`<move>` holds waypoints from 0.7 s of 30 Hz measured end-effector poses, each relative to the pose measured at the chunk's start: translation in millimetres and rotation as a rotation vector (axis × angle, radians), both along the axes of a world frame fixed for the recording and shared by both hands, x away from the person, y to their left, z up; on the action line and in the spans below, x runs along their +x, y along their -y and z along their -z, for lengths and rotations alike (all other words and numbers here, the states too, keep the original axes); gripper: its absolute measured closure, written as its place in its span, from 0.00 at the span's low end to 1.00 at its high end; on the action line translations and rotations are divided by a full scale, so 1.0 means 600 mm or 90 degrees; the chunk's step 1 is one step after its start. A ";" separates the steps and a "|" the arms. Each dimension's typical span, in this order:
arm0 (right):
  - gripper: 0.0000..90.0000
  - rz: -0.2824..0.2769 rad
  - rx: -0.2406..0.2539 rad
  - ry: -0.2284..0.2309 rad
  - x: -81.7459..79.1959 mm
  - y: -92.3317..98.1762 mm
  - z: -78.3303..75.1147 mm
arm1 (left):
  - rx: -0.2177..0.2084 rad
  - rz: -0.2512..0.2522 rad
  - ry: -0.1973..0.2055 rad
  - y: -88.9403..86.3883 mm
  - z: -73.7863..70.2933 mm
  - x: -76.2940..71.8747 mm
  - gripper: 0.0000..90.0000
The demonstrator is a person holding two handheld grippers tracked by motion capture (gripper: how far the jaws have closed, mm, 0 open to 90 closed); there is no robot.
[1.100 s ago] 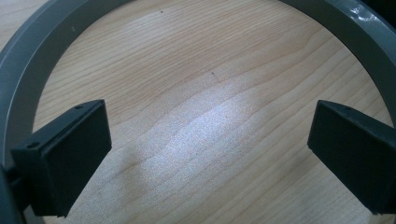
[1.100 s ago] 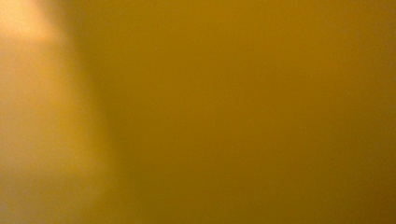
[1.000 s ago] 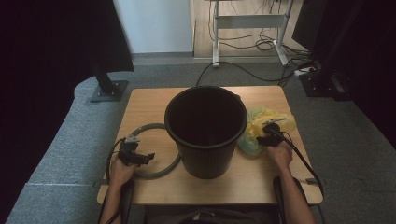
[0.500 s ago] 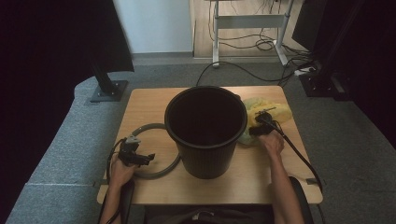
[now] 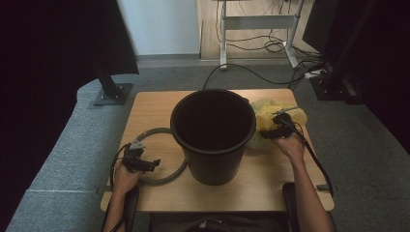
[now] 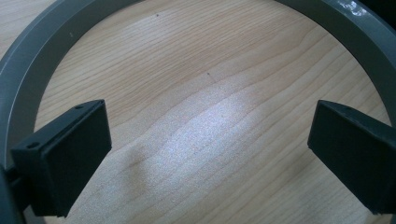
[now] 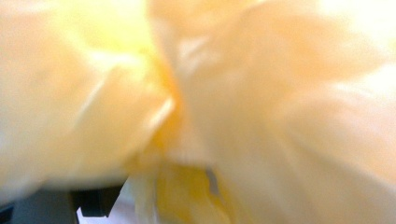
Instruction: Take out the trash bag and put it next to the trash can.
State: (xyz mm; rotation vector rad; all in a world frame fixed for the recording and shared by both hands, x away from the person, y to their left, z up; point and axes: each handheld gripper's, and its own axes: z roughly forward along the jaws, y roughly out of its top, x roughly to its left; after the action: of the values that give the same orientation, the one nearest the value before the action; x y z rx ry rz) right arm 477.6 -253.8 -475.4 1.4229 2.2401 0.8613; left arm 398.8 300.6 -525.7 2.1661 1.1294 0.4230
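Observation:
A black bucket [image 5: 212, 145] stands upright in the middle of the wooden table [image 5: 150, 106]. To its left a grey ring [image 5: 154, 133] lies flat. My left gripper [image 5: 153, 165] hovers over the ring's near side, open, with bare wood inside the ring [image 6: 28, 60] between its jaws [image 6: 208, 154]. A crumpled yellow plastic bag [image 5: 263, 108] lies right of the bucket. My right gripper [image 5: 270, 130] is on the bag; its jaws have just been opening. Blurred bag folds [image 7: 261, 93] press close to its camera, and one black finger [image 7: 95, 200] shows at the lower left.
Cables trail from both grippers toward the table's near edge. A grey padded surface borders the table on the left. Beyond the far edge there is a desk frame [image 5: 256, 21] with floor cables, and dark stands at both sides.
My right hand has lifted a little and shifted toward the bucket, still at the yellow bag. The left hand and the ring have stayed put.

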 end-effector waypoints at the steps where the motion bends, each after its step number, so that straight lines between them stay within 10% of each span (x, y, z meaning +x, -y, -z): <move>1: 0.17 -0.003 -0.009 0.001 -0.007 0.002 -0.005 | 0.000 0.000 0.000 0.000 0.000 0.000 0.00; 4: 0.27 -0.004 -0.034 0.008 -0.024 0.001 -0.014 | 0.002 0.002 0.001 0.001 0.000 -0.001 0.00; 5: 0.52 -0.021 -0.037 0.003 -0.040 0.003 -0.021 | 0.003 0.003 0.000 0.001 0.000 -0.001 0.00; 9: 0.78 -0.018 -0.044 0.001 -0.045 0.001 -0.014 | 0.006 0.003 -0.001 0.003 0.001 0.000 0.00; 21: 0.72 0.025 0.005 0.004 0.045 -0.022 0.029 | 0.008 0.004 0.000 0.002 0.001 -0.001 0.00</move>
State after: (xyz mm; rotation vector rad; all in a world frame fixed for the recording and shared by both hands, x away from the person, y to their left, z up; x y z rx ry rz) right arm 504.7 -240.8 -492.9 1.4605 2.1999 0.8612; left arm 398.2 299.3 -526.2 2.1798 1.1230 0.4297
